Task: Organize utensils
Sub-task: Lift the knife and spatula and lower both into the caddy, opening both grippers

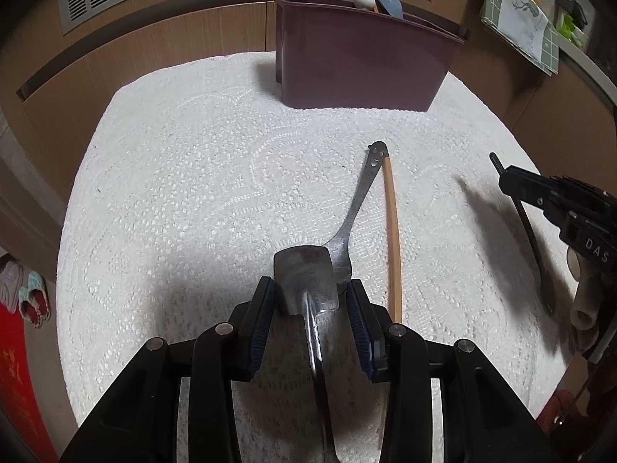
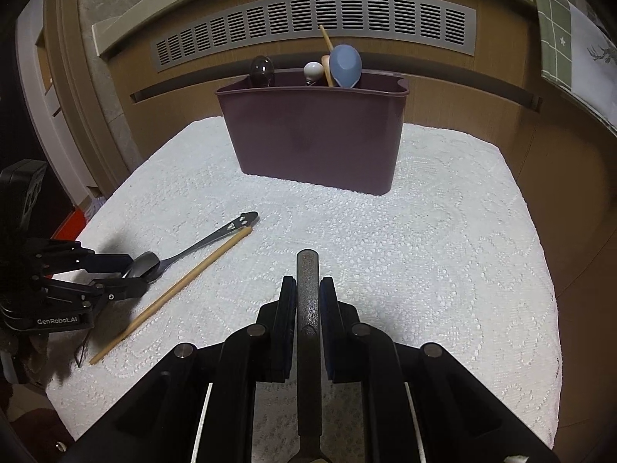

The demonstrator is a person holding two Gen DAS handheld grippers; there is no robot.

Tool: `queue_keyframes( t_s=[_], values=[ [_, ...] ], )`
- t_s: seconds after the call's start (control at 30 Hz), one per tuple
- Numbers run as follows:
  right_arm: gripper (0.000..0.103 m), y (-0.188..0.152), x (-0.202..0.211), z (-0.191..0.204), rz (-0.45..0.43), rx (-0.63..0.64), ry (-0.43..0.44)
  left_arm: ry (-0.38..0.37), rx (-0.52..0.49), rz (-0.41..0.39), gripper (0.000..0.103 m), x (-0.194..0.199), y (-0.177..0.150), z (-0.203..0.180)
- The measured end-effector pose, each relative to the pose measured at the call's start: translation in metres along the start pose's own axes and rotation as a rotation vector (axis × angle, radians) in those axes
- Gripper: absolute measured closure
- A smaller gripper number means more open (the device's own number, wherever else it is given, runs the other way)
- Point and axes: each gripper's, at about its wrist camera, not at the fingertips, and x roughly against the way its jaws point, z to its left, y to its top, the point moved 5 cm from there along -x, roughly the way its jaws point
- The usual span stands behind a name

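A maroon utensil bin [image 1: 358, 61] [image 2: 312, 135] stands at the far side of the white lace-covered table [image 1: 185, 177] [image 2: 443, 239]; several utensils stick out of it. My left gripper [image 1: 310, 301] [image 2: 135, 276] is shut on the bowl of a metal spoon [image 1: 306, 281], held just above the cloth. Beside it lie a second metal spoon with a smiley handle [image 1: 362, 189] [image 2: 216, 237] and a wooden chopstick [image 1: 393, 239] [image 2: 181, 289]. My right gripper [image 2: 307, 289] [image 1: 513, 181] is shut on a dark metal utensil handle [image 2: 307, 308] [image 1: 528, 227].
A wooden cabinet with a grey vent grille [image 2: 312, 23] runs behind the table. A green checked cloth [image 1: 520, 27] hangs at the right. Slippers [image 1: 27, 297] lie on the floor at the left. The table edges drop off on all sides.
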Motion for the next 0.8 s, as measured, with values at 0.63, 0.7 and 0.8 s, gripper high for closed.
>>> queue_keyframes(
  t_s=[0.63, 0.7, 0.8],
  values=[
    [0.092, 0.004, 0.063, -0.006, -0.132, -0.035, 0.020, -0.077, 0.067, -0.344, 0.070, 0.108, 0.015, -0.012],
    [0.092, 0.006, 0.068, -0.006, -0.146, -0.038, 0.015, -0.090, 0.078, -0.367, 0.070, 0.113, 0.018, -0.013],
    [0.092, 0.014, 0.077, -0.004, -0.183, -0.041, 0.019, -0.101, 0.092, -0.420, 0.070, 0.122, 0.032, -0.015]
  ],
)
